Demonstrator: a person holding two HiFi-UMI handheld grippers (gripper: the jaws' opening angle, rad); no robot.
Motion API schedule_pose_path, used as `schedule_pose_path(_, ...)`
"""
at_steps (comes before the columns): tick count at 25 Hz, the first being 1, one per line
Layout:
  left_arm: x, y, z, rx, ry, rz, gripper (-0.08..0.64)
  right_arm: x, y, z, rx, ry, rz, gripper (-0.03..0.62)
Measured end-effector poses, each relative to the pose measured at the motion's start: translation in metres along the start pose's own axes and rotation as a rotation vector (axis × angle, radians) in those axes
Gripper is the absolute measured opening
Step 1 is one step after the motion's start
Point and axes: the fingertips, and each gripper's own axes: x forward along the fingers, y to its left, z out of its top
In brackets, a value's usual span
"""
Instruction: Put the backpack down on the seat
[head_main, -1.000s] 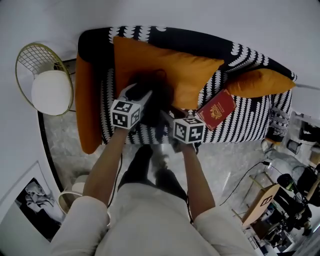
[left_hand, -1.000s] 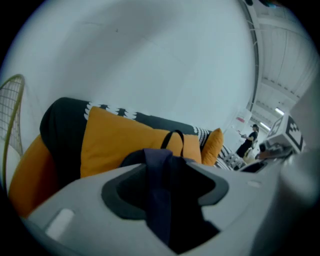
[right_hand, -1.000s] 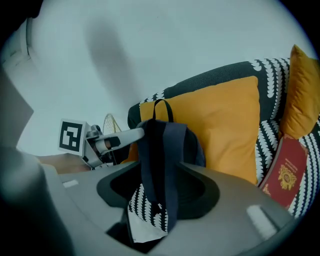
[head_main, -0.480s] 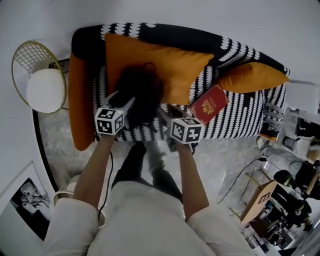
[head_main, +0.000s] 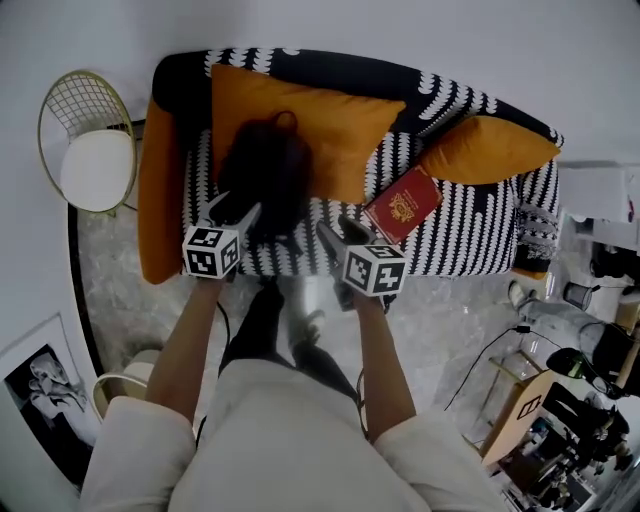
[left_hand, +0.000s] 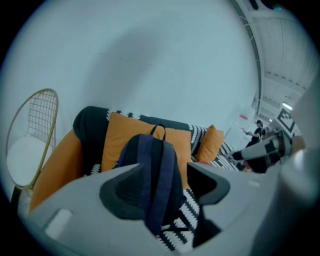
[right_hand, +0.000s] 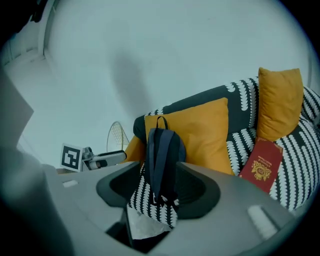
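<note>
The dark navy backpack (head_main: 265, 175) stands upright on the black-and-white patterned sofa seat (head_main: 460, 235), leaning back on a large orange cushion (head_main: 330, 125). My left gripper (head_main: 237, 208) is open just in front of its lower left side, with nothing held. My right gripper (head_main: 335, 235) is open at the seat's front edge, a little to the right of the bag. In the left gripper view the backpack (left_hand: 150, 165) shows beyond the open jaws of the left gripper (left_hand: 165, 187). The right gripper view has the backpack (right_hand: 162, 150) past its spread jaws too.
A red booklet (head_main: 400, 203) lies on the seat right of the bag, with a smaller orange cushion (head_main: 485, 150) behind it. An orange armrest (head_main: 158, 200) closes the sofa's left end. A gold wire chair (head_main: 95, 165) stands left; cables and clutter lie at lower right.
Both grippers have drawn back from the backpack toward the sofa's front edge. The bag stays on the seat against the cushion.
</note>
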Motion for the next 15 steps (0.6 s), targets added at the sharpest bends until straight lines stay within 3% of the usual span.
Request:
schedule_pose_path(4, -0.03, -0.032, -0.003, 0.034, -0.014, 0.011, 0.264, -0.037, 0.008, -0.009, -0.061, -0.006, 0.015, 0.225)
schedule_pose_path(9, -0.077, -0.065, -0.007, 0.056, -0.042, 0.026, 0.258, -0.081, 0.022, -0.016, -0.056, -0.035, 0.034, 0.204)
schedule_pose_path(15, -0.133, -0.094, 0.002, 0.041, -0.138, 0.055, 0.251, -0.131, 0.038, -0.021, -0.095, -0.051, 0.031, 0.186)
